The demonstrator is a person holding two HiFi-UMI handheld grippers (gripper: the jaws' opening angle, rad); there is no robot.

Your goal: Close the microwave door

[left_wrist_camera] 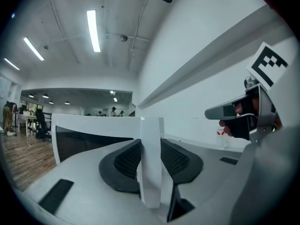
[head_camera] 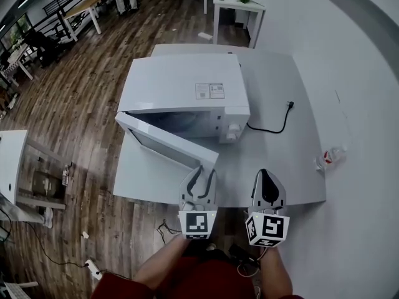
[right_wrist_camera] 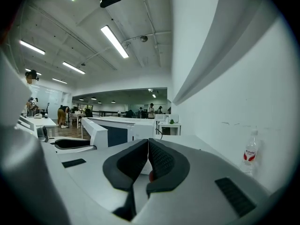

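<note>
Head view: a white microwave (head_camera: 181, 86) sits on a white table (head_camera: 293, 179) beside the wall, its microwave door (head_camera: 165, 141) swung out toward the person, hinged on the left with the free edge nearest them. The left gripper (head_camera: 204, 170), held level at the table's near edge, has its jaws round that free edge. The left gripper view shows the white door edge standing upright between the two dark pads (left_wrist_camera: 126, 161), which press on it from either side. The right gripper (head_camera: 264, 173) hangs just beside it over bare table, touching nothing, and the right gripper view shows its jaws drawn together with nothing between them. A black power cable (head_camera: 271, 128) trails unplugged from the microwave's right side, and a water bottle (head_camera: 329, 157) stands at the table's right edge by the wall.
</note>
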